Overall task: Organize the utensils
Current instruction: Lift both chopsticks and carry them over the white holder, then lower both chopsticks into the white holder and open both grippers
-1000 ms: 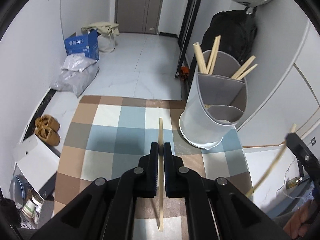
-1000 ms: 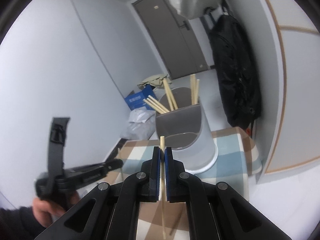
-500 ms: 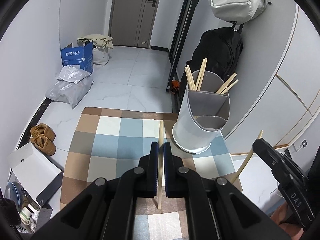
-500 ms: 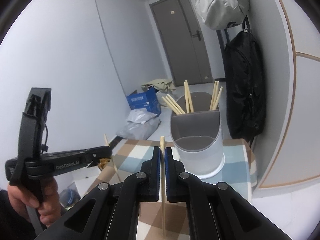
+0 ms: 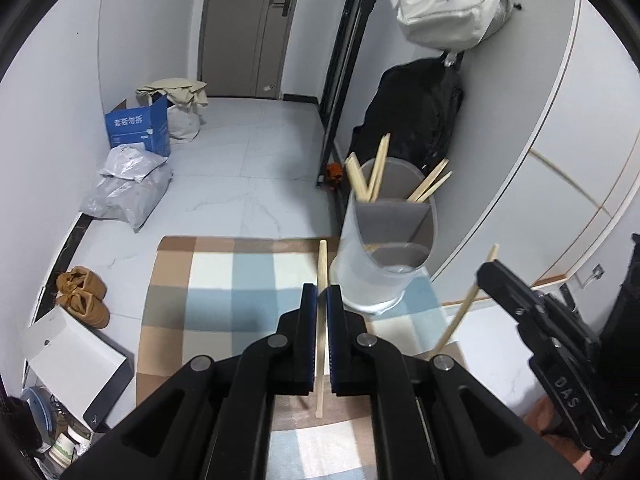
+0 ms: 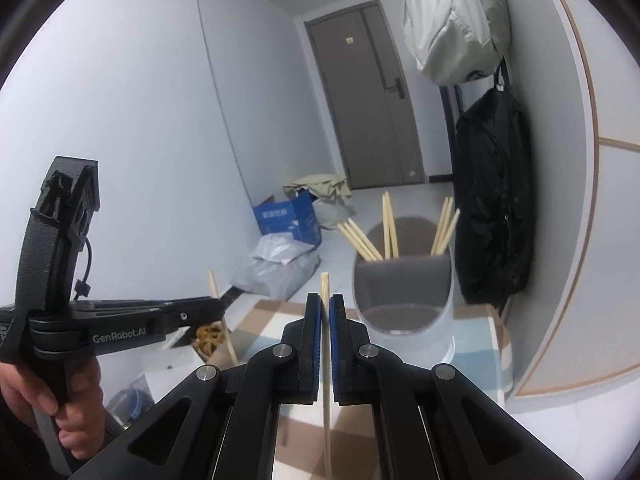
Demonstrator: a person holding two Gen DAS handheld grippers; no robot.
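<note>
Between the pads of the left claw: one wooden chopstick, pinched at mid-length, upright, both ends projecting past the closed jaws. Between the pads of the right claw: second wooden chopstick, likewise clamped, upright, tip showing just above the jaws. Both claws held in the air above the checked cloth, short of the holder.

Beyond the claws, on the far right corner of the cloth: white cylindrical utensil holder, grey partitions inside. Rear compartments: several chopsticks leaning outward, ends well above the rim. Front compartment: contents hard to make out.

Left claw seen from the right wrist at left, gripped by a hand, marked "GenRobot.AI", its chopstick slanted. Right claw seen from the left wrist at right edge, its chopstick tilted.

Surroundings, outward: tabletop under the checked cloth; pale tiled floor; black backpack hung on the wall just behind the holder; white bag above it; blue cardboard box; grey plastic sacks; tan shoes; grey door at the far end.
</note>
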